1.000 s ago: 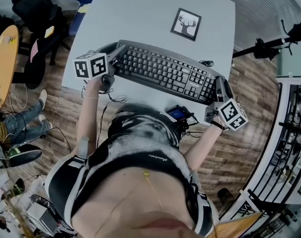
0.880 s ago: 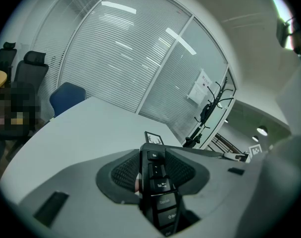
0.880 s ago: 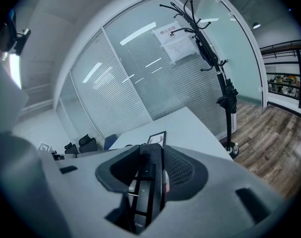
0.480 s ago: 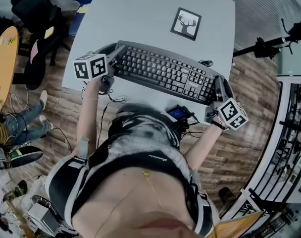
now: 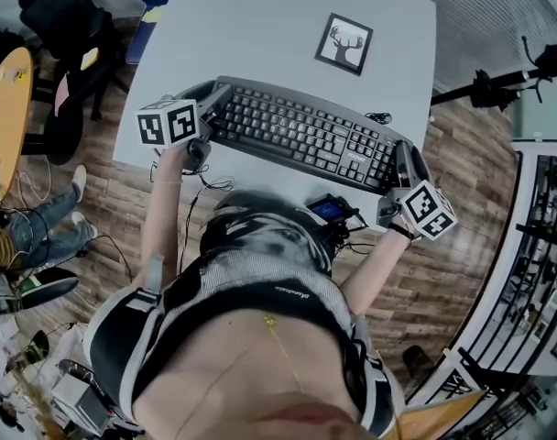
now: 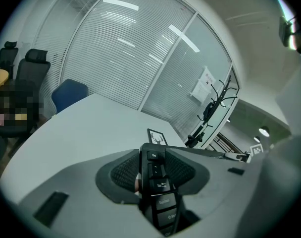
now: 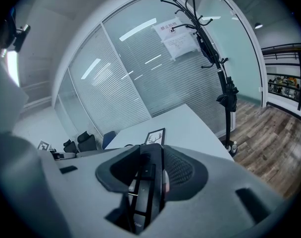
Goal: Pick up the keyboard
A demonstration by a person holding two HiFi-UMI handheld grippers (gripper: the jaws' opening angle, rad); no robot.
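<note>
A black keyboard stretches across the near part of the grey table, held at both ends. My left gripper is shut on its left end, where the Esc key end of the keyboard stands edge-on between the dark pads. My right gripper is shut on the right end, and the keyboard fills the gap between its pads. Whether the keyboard rests on the table or hangs just above it, I cannot tell.
A framed deer picture lies on the table behind the keyboard. A small cable sits at the keyboard's far right corner. Chairs and a round wooden table stand at the left, a coat stand at the right.
</note>
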